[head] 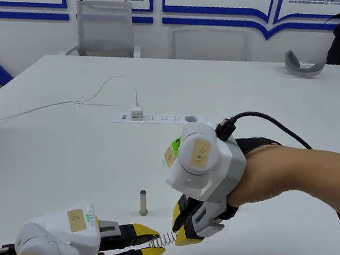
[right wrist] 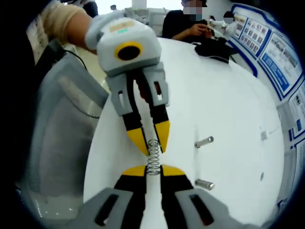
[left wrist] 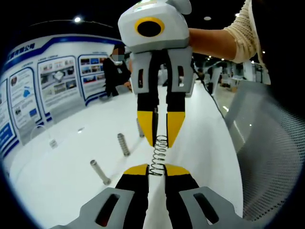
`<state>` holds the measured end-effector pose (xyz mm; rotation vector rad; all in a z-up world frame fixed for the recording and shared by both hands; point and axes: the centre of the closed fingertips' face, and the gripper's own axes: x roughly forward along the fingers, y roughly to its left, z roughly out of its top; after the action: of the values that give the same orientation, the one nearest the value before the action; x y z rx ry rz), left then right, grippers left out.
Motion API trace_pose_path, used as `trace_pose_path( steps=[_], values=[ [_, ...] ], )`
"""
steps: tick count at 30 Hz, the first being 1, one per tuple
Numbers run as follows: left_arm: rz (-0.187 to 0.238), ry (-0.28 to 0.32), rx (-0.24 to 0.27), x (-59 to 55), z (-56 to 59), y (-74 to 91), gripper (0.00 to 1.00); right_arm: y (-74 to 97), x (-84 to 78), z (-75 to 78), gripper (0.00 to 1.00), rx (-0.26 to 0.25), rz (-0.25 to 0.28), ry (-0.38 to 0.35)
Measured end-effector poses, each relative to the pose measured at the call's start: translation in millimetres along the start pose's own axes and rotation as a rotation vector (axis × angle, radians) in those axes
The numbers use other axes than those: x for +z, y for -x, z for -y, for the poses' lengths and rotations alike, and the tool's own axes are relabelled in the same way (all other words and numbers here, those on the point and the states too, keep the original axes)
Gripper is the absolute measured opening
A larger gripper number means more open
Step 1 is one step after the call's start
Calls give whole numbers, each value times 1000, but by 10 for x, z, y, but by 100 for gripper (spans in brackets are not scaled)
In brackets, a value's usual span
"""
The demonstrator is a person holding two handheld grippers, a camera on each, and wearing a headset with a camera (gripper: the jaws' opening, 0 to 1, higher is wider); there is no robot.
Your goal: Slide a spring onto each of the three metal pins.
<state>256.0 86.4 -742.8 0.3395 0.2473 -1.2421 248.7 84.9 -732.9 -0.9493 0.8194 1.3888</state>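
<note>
so we've got both tools nose to nose, low over the white surface (head: 53, 163). the spring (head: 164, 241) is up in the air between them, lying about level and clear of the surface as far as we can see. the left hand-held gripper (head: 157, 241) is clenched on one end of it and the right hand-held gripper (head: 181, 231) is clenched on the other end, so the spring bridges the small gap from tip to tip. in both gripper views the jaws sit narrow, with the wire right between the yellow tips.

a bare pin (head: 143, 202) stands upright on the surface just beyond the two sets of tips, near them but not touching. in the left gripper view, off to the left of our jaws, a ribbed pin (left wrist: 124, 144) looks like it has a coil around it. a third pin (left wrist: 139, 128) is half hidden behind the right hand-held gripper. a power strip (head: 157, 118) lies well beyond the right hand-held gripper.
</note>
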Motion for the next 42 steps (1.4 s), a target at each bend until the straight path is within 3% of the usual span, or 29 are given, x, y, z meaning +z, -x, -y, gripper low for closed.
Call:
trace_pose_path(
  steps=[22, 42],
  values=[
    [6, 6, -1, 20, 13, -12, 11, 83, 351, -7, 12, -18, 66, 40],
    [27, 26, 4, 45, -1, -11, 11, 27, 330, 10, 15, -19, 54, 29]
  ],
)
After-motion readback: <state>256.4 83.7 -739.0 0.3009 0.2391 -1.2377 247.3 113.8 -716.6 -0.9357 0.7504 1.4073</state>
